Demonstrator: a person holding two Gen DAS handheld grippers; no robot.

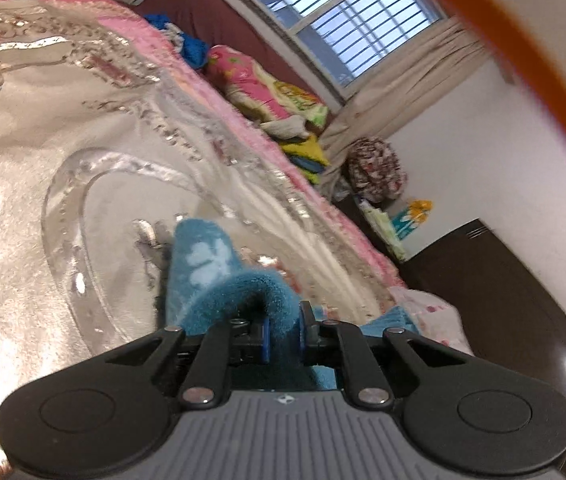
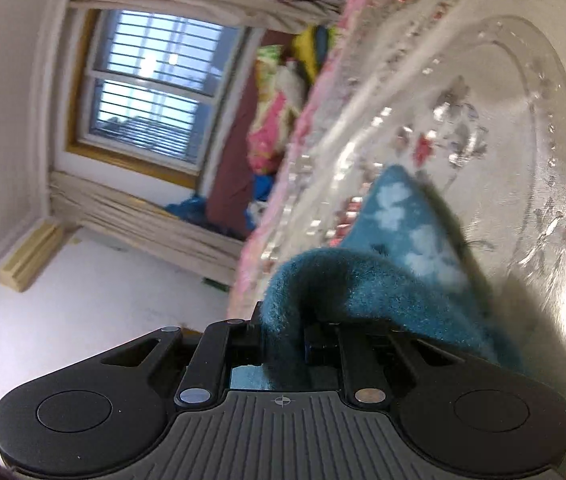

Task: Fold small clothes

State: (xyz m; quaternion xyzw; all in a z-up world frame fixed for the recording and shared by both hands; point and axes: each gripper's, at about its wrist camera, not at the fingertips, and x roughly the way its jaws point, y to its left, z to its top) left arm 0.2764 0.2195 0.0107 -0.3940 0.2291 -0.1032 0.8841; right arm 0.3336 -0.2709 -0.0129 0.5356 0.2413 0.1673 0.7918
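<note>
A small blue fleece garment point(image 1: 203, 264) with pale flower prints hangs over a shiny cream bedspread point(image 1: 43, 140). My left gripper point(image 1: 283, 338) is shut on a folded edge of it, which bulges up between the fingers. In the right wrist view the same blue garment point(image 2: 403, 232) drapes away to the right, and my right gripper point(image 2: 283, 340) is shut on another edge of it. Both views are tilted and blurred. The rest of the garment below the grippers is hidden.
The bed has a pink border point(image 1: 219, 92). Pillows and piled clothes point(image 1: 267, 96) lie at its far end below a barred window point(image 1: 347, 24). A dark cabinet point(image 1: 503, 280) stands beside the bed. An orange band point(image 1: 523, 60) crosses the left view's upper right.
</note>
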